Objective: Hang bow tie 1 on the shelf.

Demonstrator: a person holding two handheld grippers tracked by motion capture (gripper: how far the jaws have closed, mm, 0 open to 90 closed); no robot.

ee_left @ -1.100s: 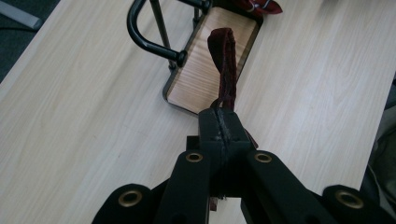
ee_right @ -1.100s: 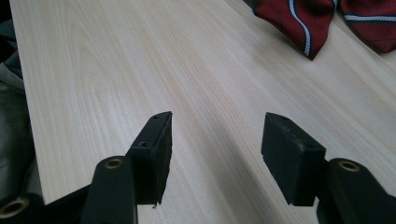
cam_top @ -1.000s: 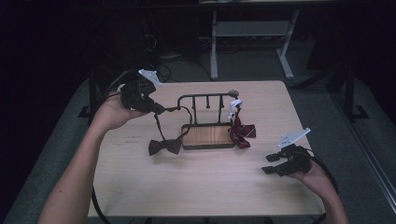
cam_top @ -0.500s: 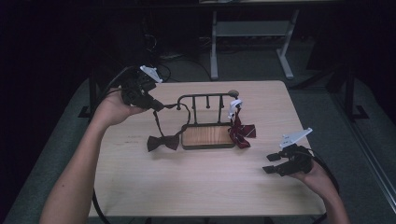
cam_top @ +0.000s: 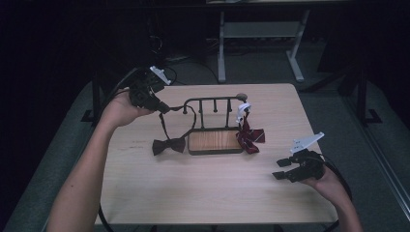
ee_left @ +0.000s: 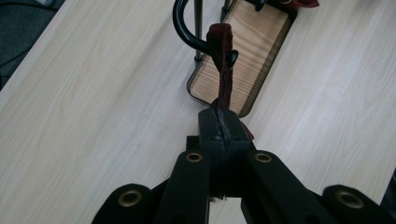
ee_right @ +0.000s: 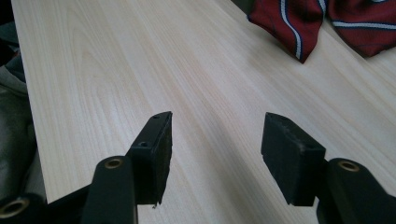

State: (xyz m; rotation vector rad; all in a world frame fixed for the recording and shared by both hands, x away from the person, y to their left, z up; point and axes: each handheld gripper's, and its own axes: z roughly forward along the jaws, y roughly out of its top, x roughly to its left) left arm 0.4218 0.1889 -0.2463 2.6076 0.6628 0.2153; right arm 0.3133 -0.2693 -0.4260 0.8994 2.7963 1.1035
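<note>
The left gripper (ee_left: pixel 219 135) pinches the soft, light strap (ee_left: pixel 223 70) looped on the rack's hook (ee_left: pixel 187 28); the right gripper (ee_right: pixel 215 149) fingers stay wide over the counter (ee_right: pixel 116 70).

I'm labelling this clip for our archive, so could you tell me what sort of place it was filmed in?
Probably an indoor lab or workshop set up for recording. A light wooden table stands alone in a dark room, with a white-legged desk frame behind it and grey floor around. On the table are a small metal rack and bow ties.
</note>
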